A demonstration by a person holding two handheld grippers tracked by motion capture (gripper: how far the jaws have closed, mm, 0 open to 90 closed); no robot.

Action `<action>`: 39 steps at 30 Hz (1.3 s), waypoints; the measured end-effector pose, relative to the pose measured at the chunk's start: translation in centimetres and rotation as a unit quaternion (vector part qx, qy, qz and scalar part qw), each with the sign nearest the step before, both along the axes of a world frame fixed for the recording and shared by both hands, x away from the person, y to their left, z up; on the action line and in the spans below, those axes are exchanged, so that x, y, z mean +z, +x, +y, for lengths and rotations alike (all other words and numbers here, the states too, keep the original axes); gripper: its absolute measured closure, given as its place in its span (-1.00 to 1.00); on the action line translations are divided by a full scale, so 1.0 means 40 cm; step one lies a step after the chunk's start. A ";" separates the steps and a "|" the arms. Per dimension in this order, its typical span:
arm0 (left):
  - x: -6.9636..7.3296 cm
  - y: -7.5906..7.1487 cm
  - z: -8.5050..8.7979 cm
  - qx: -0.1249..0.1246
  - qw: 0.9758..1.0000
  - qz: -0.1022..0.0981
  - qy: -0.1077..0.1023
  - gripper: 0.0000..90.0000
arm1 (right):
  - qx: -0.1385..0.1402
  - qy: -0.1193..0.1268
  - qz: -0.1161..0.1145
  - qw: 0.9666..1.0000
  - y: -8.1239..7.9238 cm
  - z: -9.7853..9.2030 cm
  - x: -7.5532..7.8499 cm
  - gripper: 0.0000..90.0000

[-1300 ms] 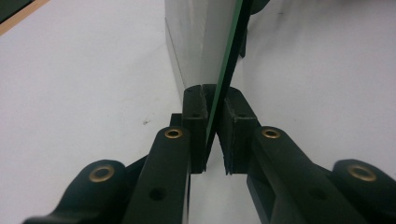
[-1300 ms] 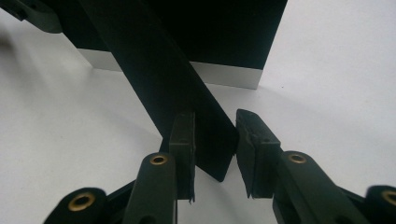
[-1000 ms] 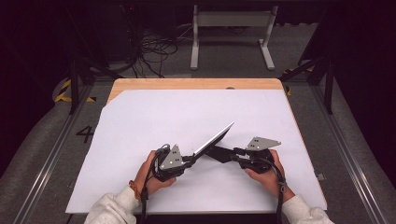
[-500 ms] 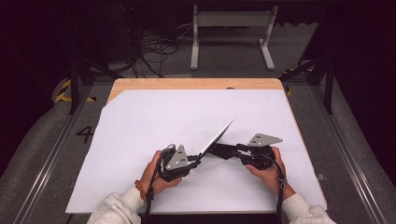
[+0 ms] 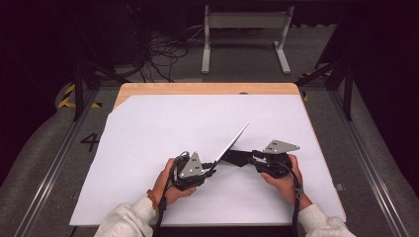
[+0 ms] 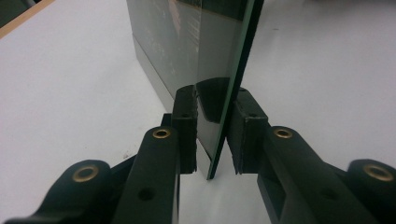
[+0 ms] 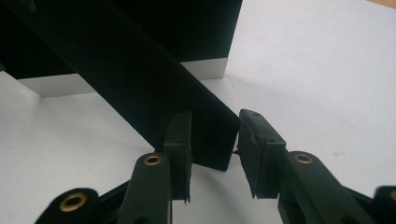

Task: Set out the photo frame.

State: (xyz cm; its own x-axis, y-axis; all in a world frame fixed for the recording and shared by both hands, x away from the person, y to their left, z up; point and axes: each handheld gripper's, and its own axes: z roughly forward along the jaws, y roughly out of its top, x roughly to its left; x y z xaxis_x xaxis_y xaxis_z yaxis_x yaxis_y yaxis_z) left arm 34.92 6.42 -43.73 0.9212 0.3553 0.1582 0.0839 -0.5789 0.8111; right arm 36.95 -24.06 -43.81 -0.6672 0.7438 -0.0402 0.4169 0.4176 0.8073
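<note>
- Sleeves in pale grey come in at the bottom edge of the high view, one hand behind each gripper on the white sheet that covers the table.
- The left gripper has a thin glossy panel standing edge-on between its jaws; narrow gaps show on both sides of the edge, so the pads sit just beside it without pressing. The jaws have just been opening, with the panel between them.
- The right gripper has the corner of a flat black slab between its jaws; the left pad lies against the slab, a small gap shows at the right pad, and whether it is pinched cannot be told.
- In the high view the left gripper and right gripper face each other near the front middle of the sheet, with the panel rising tilted up and to the right between them and the slab lying low at its foot.
- Beyond the table's wooden far edge lie cables and a white frame on the floor.
</note>
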 end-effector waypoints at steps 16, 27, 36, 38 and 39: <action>0.022 -0.022 0.057 -0.015 1.000 -0.005 -0.008 0.77 | 0.009 0.029 -0.046 0.998 -0.036 -0.023 0.052 0.71; 0.019 -0.019 0.054 -0.014 1.000 -0.007 -0.001 0.72 | 0.036 0.031 -0.064 0.997 -0.049 0.037 0.079 0.93; 0.016 0.002 0.076 0.001 1.000 0.006 -0.019 0.74 | 0.037 0.033 -0.067 0.997 -0.038 0.064 0.087 1.00; 0.015 0.001 0.067 -0.001 1.000 0.007 -0.018 0.76 | 0.036 0.034 -0.069 0.996 -0.035 0.071 0.090 1.00; 0.014 0.001 0.061 -0.002 1.000 0.006 -0.017 0.76 | 0.035 0.035 -0.071 0.996 -0.033 0.072 0.092 1.00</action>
State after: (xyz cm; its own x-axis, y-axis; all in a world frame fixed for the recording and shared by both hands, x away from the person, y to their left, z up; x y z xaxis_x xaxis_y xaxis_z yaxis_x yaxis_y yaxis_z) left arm 34.94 8.87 -43.16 0.9247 0.3561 0.1347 0.0915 -0.5513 0.8293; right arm 35.65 -21.16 -40.15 -0.7084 0.7002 -0.0888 0.2676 0.3829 0.8842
